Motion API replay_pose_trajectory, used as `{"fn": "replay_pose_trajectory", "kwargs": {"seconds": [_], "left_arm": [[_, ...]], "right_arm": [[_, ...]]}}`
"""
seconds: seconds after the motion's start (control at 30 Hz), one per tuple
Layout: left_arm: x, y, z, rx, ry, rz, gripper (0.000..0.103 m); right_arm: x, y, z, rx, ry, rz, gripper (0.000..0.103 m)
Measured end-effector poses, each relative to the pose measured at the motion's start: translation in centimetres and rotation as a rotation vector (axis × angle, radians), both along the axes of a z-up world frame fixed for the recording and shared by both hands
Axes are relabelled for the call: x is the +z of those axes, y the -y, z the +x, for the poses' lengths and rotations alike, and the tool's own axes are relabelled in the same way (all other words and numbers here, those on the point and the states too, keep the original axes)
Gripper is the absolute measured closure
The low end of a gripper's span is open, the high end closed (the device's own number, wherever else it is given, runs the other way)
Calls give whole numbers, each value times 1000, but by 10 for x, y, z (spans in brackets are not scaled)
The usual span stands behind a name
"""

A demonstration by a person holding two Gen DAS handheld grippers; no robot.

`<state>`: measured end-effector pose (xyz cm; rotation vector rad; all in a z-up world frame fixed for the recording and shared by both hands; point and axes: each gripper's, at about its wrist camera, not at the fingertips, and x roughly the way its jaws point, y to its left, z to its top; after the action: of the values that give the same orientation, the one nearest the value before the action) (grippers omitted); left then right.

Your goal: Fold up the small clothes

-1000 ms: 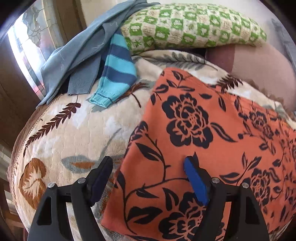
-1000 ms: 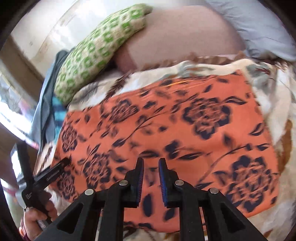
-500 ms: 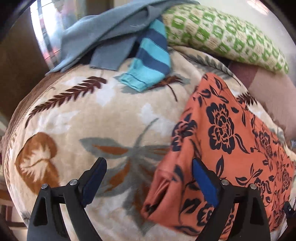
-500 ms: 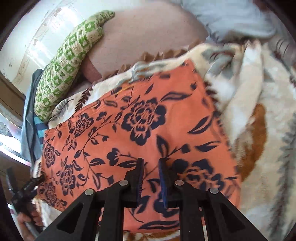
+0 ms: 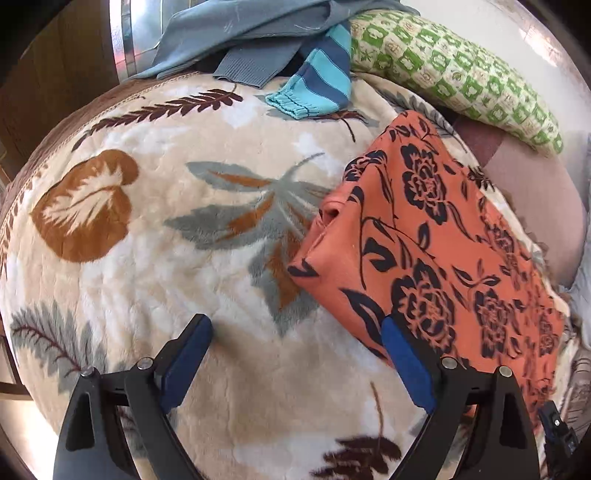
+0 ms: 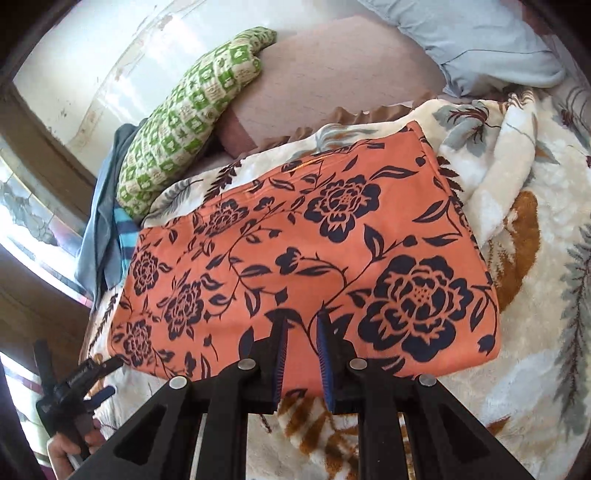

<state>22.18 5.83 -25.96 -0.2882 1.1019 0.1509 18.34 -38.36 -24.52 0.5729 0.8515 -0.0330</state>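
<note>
A plush cream blanket [image 5: 155,280] printed with brown and grey leaves covers the whole bed surface in both views. On it lies the folded orange garment with a navy flower print [image 6: 306,266], a flat rectangle spread toward the blanket's far side, its near folded corner puffed up slightly in the left wrist view. Behind it sits a dusty pink cushion [image 6: 332,77], with a green-and-cream checked pillow [image 6: 184,122] leaning against it and a pale blue pillow [image 6: 480,40] to the right. A grey-blue knit sweater [image 5: 240,33] is heaped at the blanket's far edge, and a sleeve in turquoise and navy stripes [image 5: 317,85] trails out from under it. The left gripper [image 5: 295,354] hangs with its blue-padded fingers spread wide over bare blanket (the right-hand finger just overlaps the garment's near edge). The right gripper [image 6: 300,354] stands over the garment's near edge, fingers drawn to a narrow gap with nothing visibly pinched between them.
</note>
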Motion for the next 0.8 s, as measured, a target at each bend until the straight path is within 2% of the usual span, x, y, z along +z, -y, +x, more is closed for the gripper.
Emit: {"fn": "replay_pose_trajectory", "kwargs": {"seconds": [0.07, 0.17, 0.23, 0.27, 0.33, 0.4, 0.43, 0.5, 0.6, 0.77, 0.8], "left_arm": [[-4, 2, 9, 4, 21, 15, 10], [-9, 5, 25, -23, 52, -42, 10], [-10, 9, 33, -33, 79, -34, 11], [-10, 11, 35, -42, 86, -33, 13], [-8, 14, 38, -53, 91, -60, 28], [-4, 12, 38, -44, 106, -106, 33], [-4, 11, 40, -40, 105, -98, 39], [-6, 12, 45, -38, 94, -77, 42], [-3, 17, 45, -42, 96, -38, 42], [12, 20, 35, -24, 112, 46, 35], [15, 21, 30, -27, 120, 63, 30]], "right_arm": [[-7, 2, 0, -13, -26, 7, 84], [-12, 9, -1, -29, -21, 46, 84], [-13, 12, -1, -46, -20, 38, 84], [-13, 14, -1, -49, -19, 40, 84], [-14, 17, 2, -53, -20, 41, 84], [-14, 20, 6, -53, -20, 33, 84], [-13, 20, 8, -52, -18, 27, 84], [-13, 22, 13, -51, -14, 20, 84], [-13, 23, 20, -43, 0, 46, 84], [-9, 10, 28, 3, 10, 25, 84], [-11, 7, 30, 15, -1, 19, 84]]}}
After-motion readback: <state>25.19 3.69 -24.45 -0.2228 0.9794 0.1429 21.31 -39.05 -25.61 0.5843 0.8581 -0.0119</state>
